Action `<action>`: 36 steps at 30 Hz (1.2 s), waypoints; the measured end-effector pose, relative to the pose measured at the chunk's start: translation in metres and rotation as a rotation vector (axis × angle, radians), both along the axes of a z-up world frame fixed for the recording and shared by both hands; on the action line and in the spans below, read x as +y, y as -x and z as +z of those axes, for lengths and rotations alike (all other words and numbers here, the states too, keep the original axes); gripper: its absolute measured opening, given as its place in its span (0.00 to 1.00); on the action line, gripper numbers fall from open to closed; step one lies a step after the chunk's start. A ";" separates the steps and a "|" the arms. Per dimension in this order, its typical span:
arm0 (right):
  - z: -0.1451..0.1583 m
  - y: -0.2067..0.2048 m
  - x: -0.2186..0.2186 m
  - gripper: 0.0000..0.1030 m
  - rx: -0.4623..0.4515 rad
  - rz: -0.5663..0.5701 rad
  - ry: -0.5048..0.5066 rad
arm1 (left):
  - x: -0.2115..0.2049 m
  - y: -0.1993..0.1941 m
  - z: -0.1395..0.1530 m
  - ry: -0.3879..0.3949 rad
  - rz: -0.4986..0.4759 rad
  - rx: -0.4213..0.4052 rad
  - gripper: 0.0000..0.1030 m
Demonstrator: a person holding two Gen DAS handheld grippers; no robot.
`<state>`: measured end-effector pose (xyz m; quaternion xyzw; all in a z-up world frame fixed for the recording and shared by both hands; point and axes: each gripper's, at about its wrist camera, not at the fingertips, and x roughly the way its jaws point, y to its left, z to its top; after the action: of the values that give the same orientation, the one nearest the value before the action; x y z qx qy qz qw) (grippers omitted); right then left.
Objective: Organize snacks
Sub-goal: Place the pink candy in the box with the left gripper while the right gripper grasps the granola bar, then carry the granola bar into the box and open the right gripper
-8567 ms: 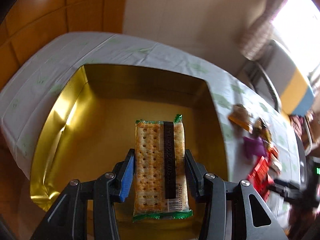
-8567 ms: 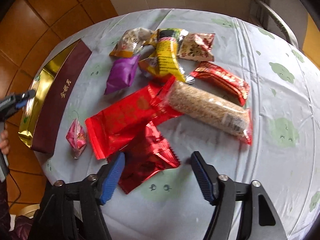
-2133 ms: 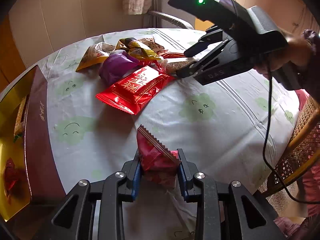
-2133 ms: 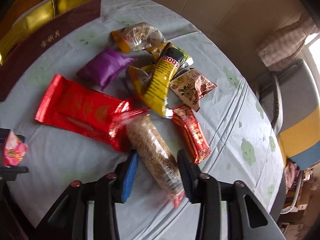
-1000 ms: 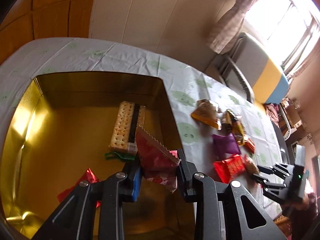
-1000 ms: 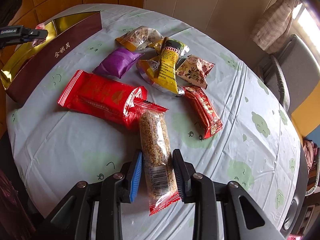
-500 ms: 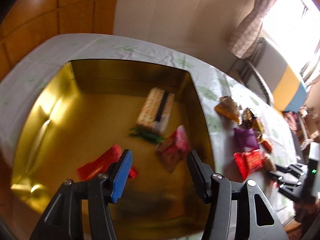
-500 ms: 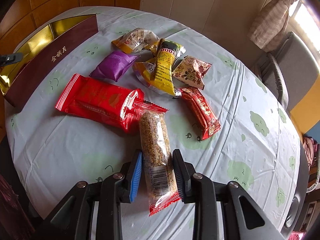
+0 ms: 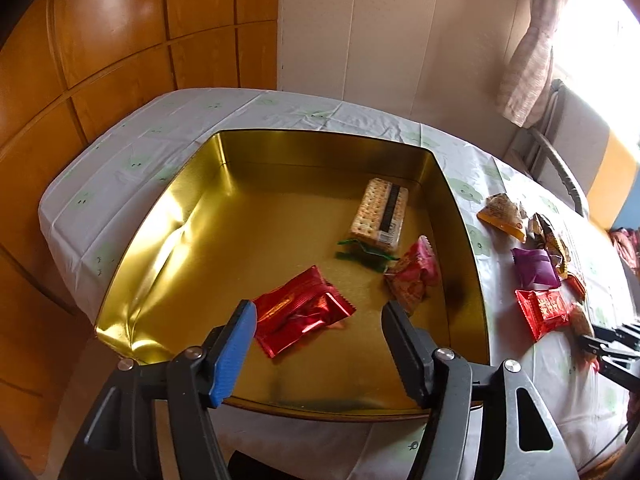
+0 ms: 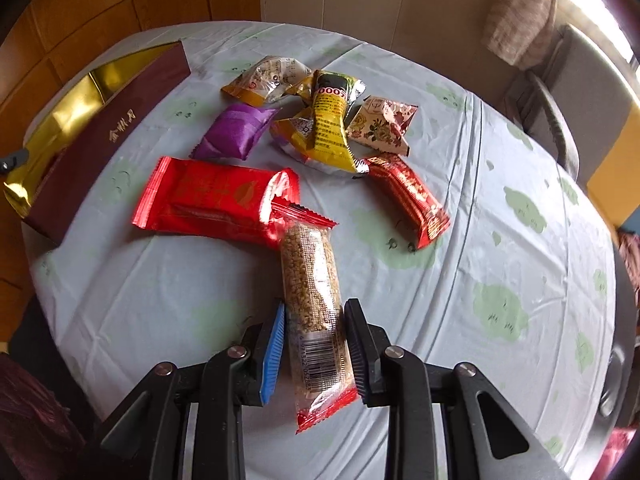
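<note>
The gold tin (image 9: pixel 160 240) holds a cracker pack (image 9: pixel 380 216), a red foil packet (image 9: pixel 300 316) and a pink-red packet (image 9: pixel 412 276) near its right wall. My left gripper (image 9: pixel 318 308) hovers over the tin's near side with its jaws opening and nothing pressed between them. My right gripper (image 10: pixel 316 308) is shut on a clear-wrapped grain bar (image 10: pixel 310 280) with red ends, whose far end lies over the large red packet (image 10: pixel 212 200). The tin's maroon side (image 10: pixel 104 140) shows at the left of the right wrist view.
Loose snacks lie on the tablecloth: a purple pack (image 10: pixel 234 132), a yellow pack (image 10: pixel 328 128), a floral pack (image 10: pixel 380 124), a red bar (image 10: pixel 408 196) and a clear bag (image 10: pixel 268 76). A chair (image 10: pixel 560 92) stands behind the table. Wooden panels line the wall.
My left gripper has opened and let go of the pink-red packet, which now lies in the tin. The gripper has drawn back. My right gripper still holds the grain bar.
</note>
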<state>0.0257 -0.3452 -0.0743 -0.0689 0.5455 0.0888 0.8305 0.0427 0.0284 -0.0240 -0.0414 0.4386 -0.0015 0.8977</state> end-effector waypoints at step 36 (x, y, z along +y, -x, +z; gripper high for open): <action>0.040 -0.032 0.258 0.29 -0.063 0.419 -0.176 | 0.059 0.020 -0.003 0.026 0.121 -0.035 0.64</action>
<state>0.0577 -0.0869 -0.0347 -0.1108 0.4833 0.3043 0.8133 0.0223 0.0875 -0.0272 -0.0796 0.4195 0.0462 0.9031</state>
